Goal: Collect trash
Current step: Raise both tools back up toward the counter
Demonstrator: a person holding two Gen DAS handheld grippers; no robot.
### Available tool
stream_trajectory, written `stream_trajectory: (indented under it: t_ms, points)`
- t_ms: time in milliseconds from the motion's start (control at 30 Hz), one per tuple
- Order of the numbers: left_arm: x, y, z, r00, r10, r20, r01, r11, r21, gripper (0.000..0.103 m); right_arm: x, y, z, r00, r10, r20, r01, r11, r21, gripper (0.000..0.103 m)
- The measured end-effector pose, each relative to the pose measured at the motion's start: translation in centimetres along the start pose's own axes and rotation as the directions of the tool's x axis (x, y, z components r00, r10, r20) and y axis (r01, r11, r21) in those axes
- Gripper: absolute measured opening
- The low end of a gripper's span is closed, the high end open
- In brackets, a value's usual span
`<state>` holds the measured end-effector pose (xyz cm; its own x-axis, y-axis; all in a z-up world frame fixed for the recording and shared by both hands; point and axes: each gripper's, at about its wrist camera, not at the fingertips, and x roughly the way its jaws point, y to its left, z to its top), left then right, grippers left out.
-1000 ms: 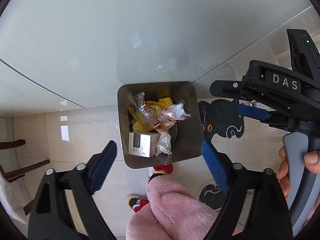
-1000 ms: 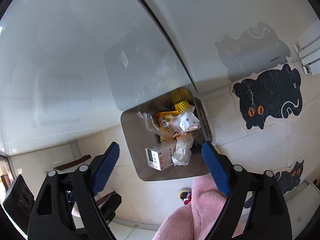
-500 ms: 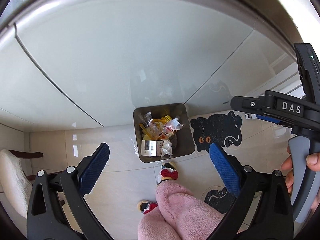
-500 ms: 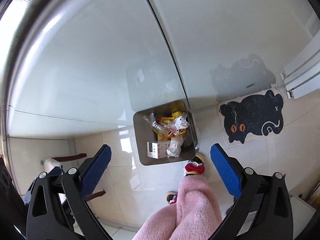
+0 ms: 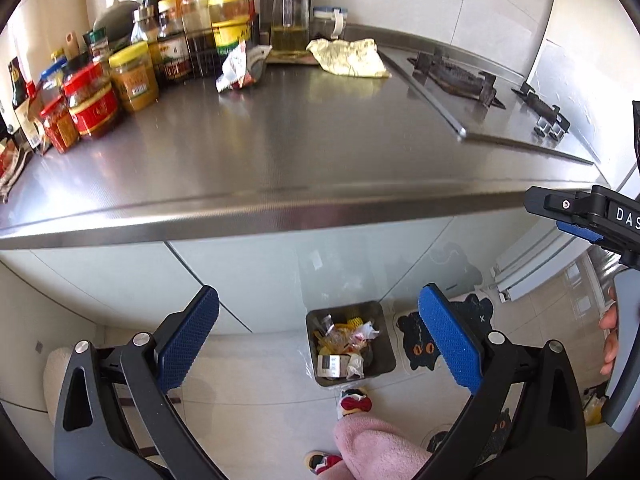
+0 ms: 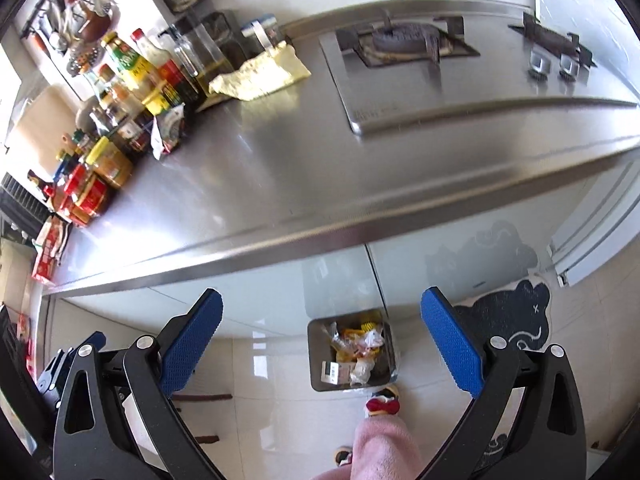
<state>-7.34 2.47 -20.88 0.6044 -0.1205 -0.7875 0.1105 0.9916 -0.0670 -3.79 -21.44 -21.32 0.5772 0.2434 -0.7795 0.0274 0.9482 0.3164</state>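
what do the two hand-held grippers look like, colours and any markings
Both hand-held grippers, left and right, have black skeletal frames with triangular cut-outs and silver rivets. Their fingers carry flat blue pads with a fine dimpled texture. Seen from the left wrist, the right one has white letters "DAS" on its black body and a grey handle. The person wears fluffy pink clothing.

one trash bin (image 5: 351, 350), two grippers (image 5: 318, 340), one yellow cloth (image 5: 347, 57)

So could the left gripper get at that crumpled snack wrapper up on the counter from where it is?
Probably yes. The left gripper is open and empty, and the steel counter before the wrapper lies bare. Jars and bottles crowd its left side, so coming from the front looks easiest.
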Motion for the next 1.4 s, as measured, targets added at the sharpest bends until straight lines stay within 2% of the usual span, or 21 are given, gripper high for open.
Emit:
stream_trajectory:
  t_ms: [100, 267, 467, 767, 1067, 1400]
  points:
    - [-0.8, 0.2, 2.7, 0.999, -0.002, 0.038, 0.003, 1.0, -0.004, 0.095, -0.8, 1.0, 2.5, 0.999, 0.024, 0.034, -0.024, 1.0, -0.005, 0.1]
    - [-0.5, 1.3, 7.0, 0.996, 0.01, 0.094, -0.008, 1.0, -0.026, 0.095, 0.3, 2.7, 6.6, 0.997, 0.049, 0.065, -0.046, 0.998, -0.036, 0.1]
    - [2.4, 3.7, 12.1, 0.992, 0.048, 0.116, -0.041, 0.997, -0.061, 0.095, 3.7, 4.4, 12.3, 0.995, 0.071, 0.071, -0.066, 0.995, -0.071, 0.1]
    - [7.7, 6.9, 18.4, 0.989, 0.102, 0.105, -0.09, 0.989, -0.115, 0.095, 10.2, 6.8, 19.6, 0.998, 0.052, 0.043, -0.046, 0.991, -0.129, 0.1]
    - [12.8, 9.0, 22.4, 0.988, 0.128, 0.084, -0.114, 0.983, -0.147, 0.095, 16.3, 7.6, 24.0, 0.999, 0.032, -0.009, -0.033, 0.988, -0.152, 0.1]
    - [17.4, 10.8, 24.3, 0.99, 0.135, 0.039, -0.126, 0.977, -0.174, 0.095, 21.9, 7.0, 26.3, 0.998, 0.005, -0.062, -0.016, 0.984, -0.177, 0.1]
